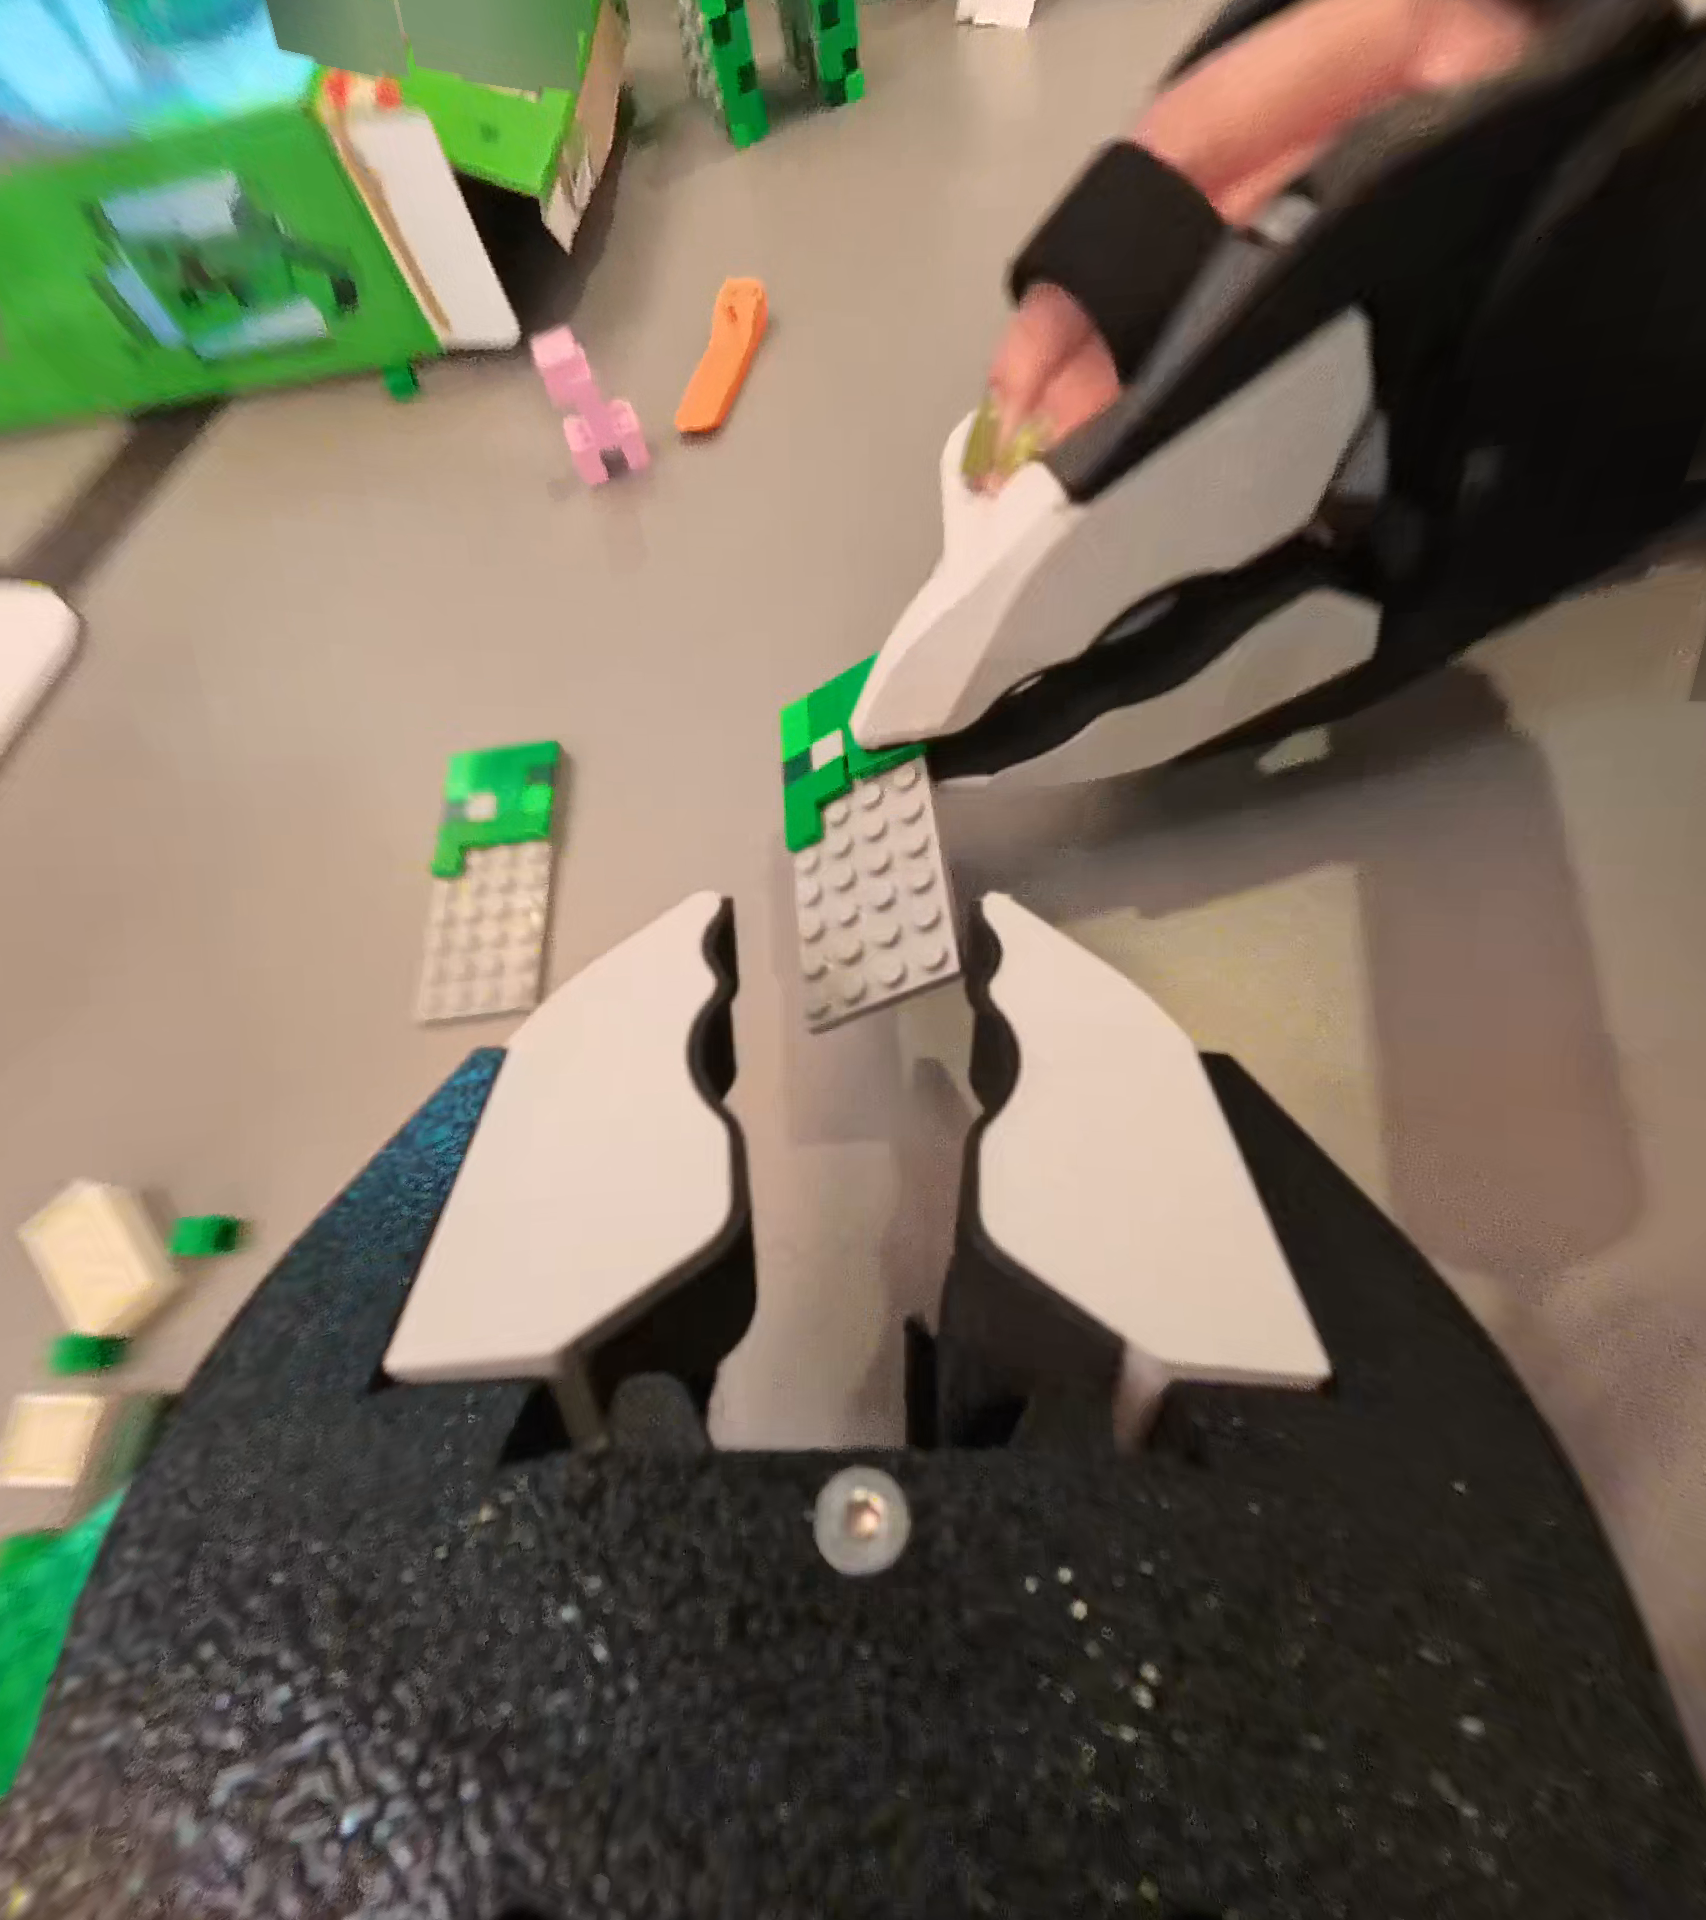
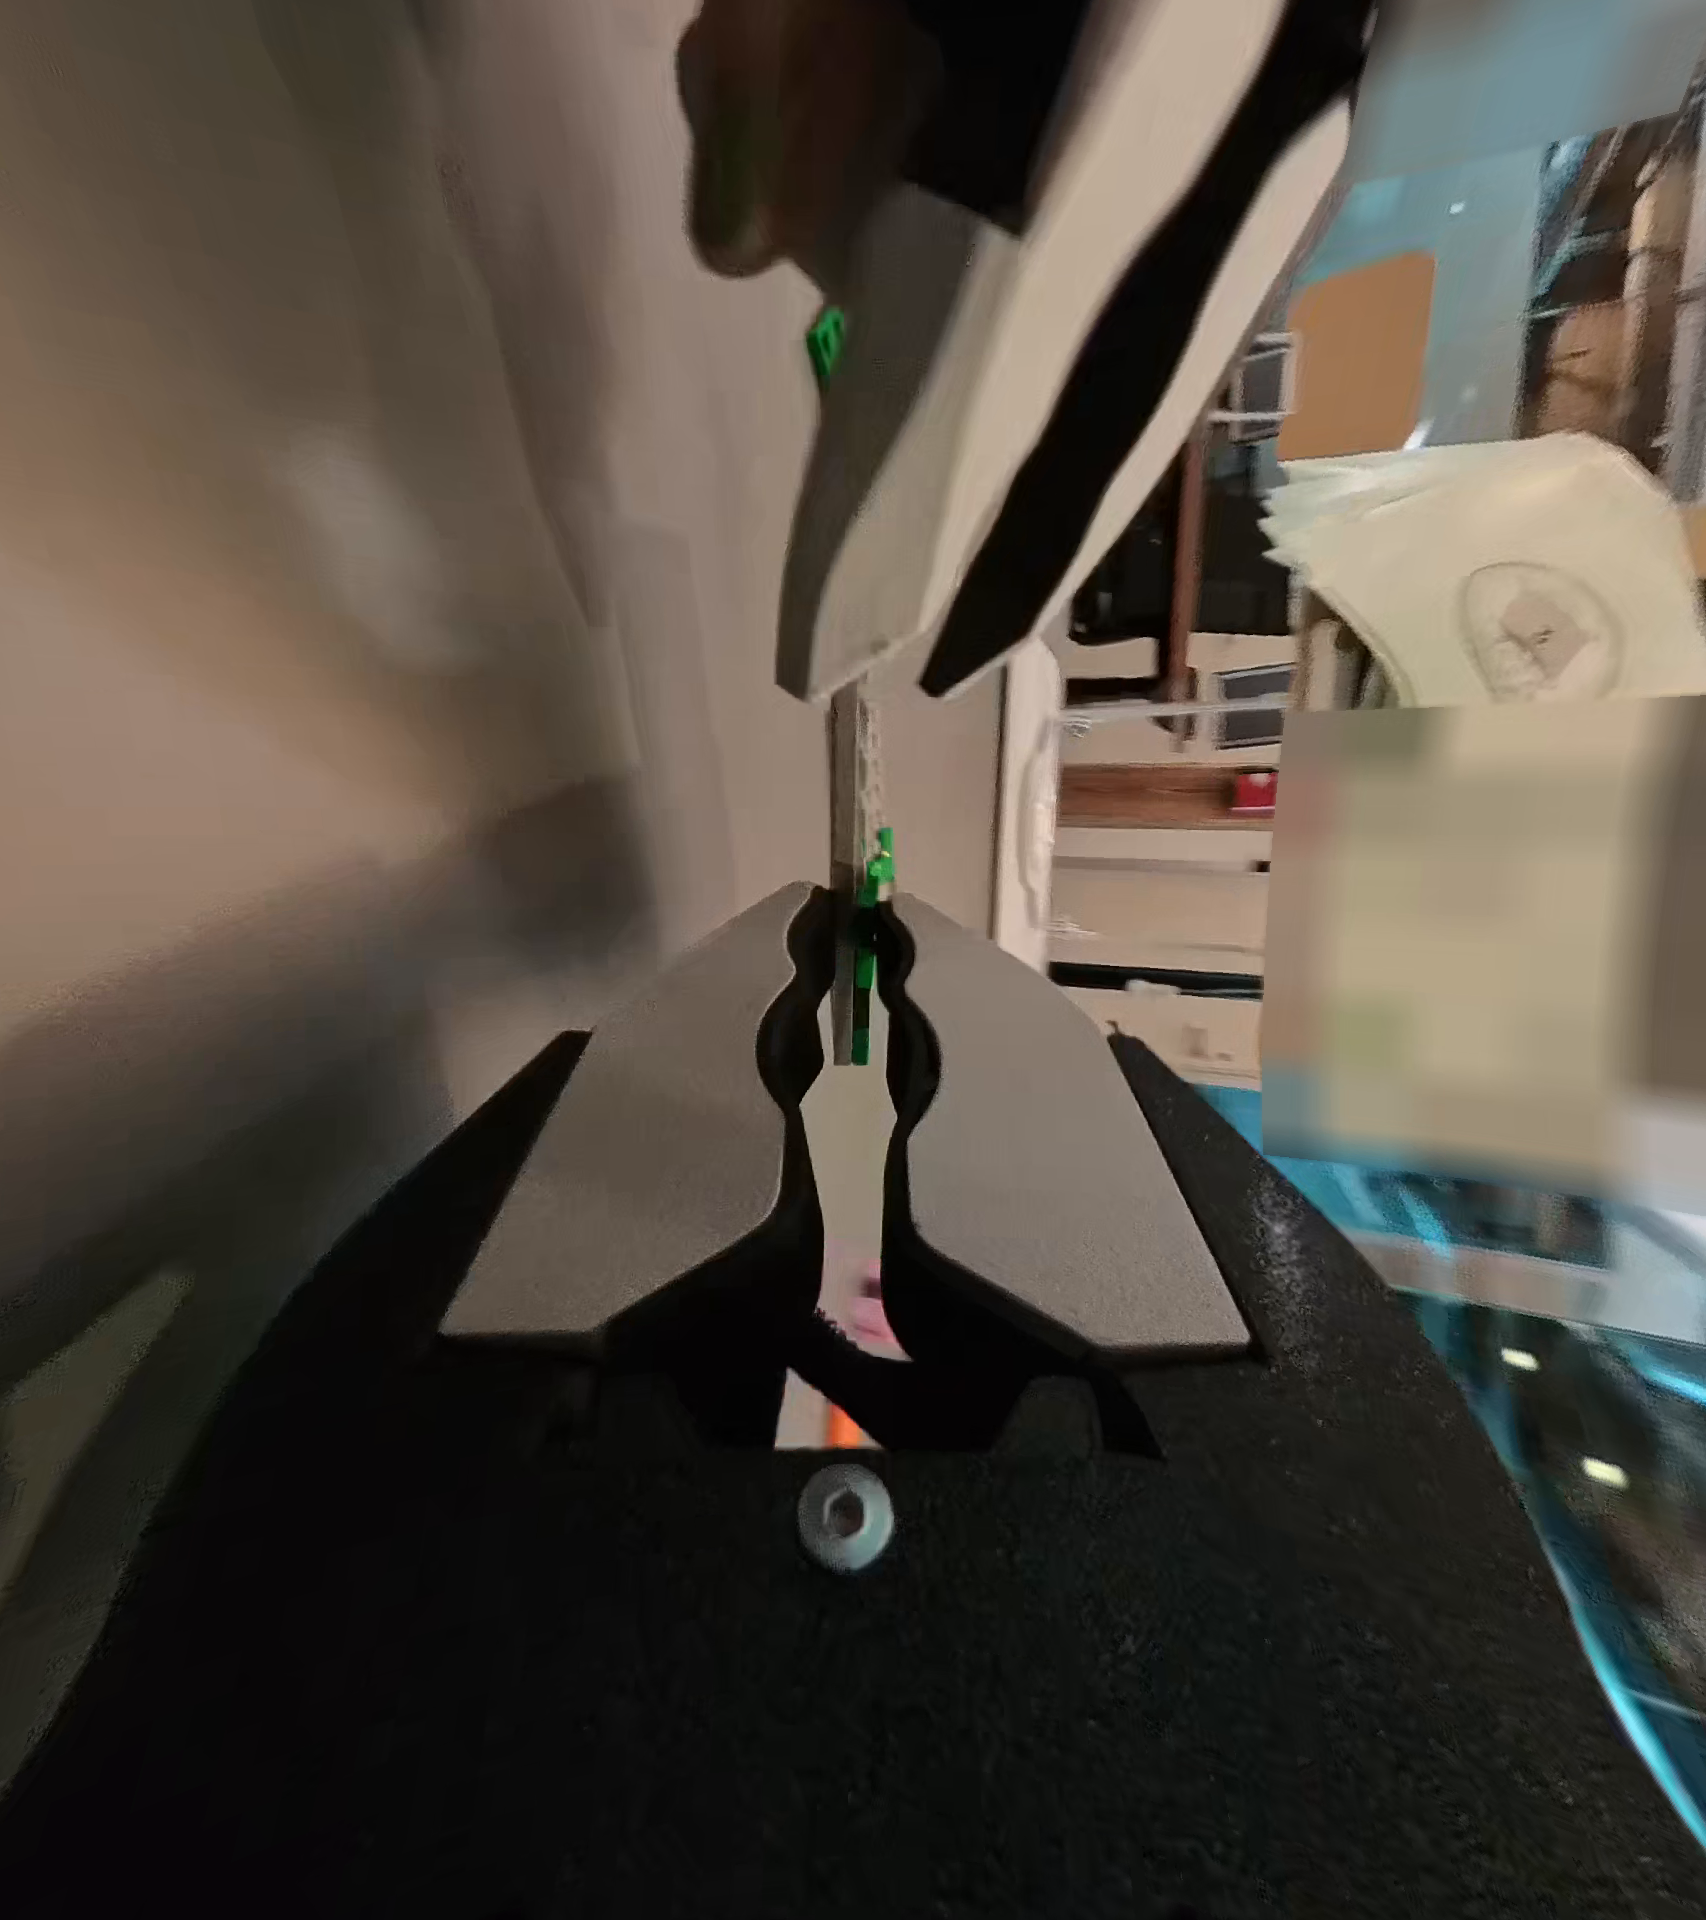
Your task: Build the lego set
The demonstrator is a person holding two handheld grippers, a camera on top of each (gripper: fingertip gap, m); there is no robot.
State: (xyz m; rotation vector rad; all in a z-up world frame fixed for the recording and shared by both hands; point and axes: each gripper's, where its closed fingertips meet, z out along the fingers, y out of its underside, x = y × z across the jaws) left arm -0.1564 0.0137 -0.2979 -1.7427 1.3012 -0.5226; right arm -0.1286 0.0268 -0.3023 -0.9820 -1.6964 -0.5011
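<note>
Care is needed as the grey studded plate (image 1: 875,894), clamped at its green-tiled end by the right gripper (image 1: 896,732), is fed squarely between the parted, empty fingers of the left gripper (image 1: 854,940).

You have a grey table (image 1: 309,644). At its eleven o'clock lie a pink lego pig (image 1: 591,407) and an orange tool (image 1: 724,353); a second studded plate (image 1: 493,883) sits near centre; white tiles (image 1: 96,1257) at eight o'clock.

My left gripper (image 1: 854,935) open, near end of grey plate (image 1: 875,914) between its tips | right gripper (image 1: 906,727) clamps plate's green-tiled far end | second plate (image 1: 490,883) flat on desk (image 1: 257,831), left | pink figure (image 1: 591,407), orange tool (image 1: 724,353) beyond
</note>
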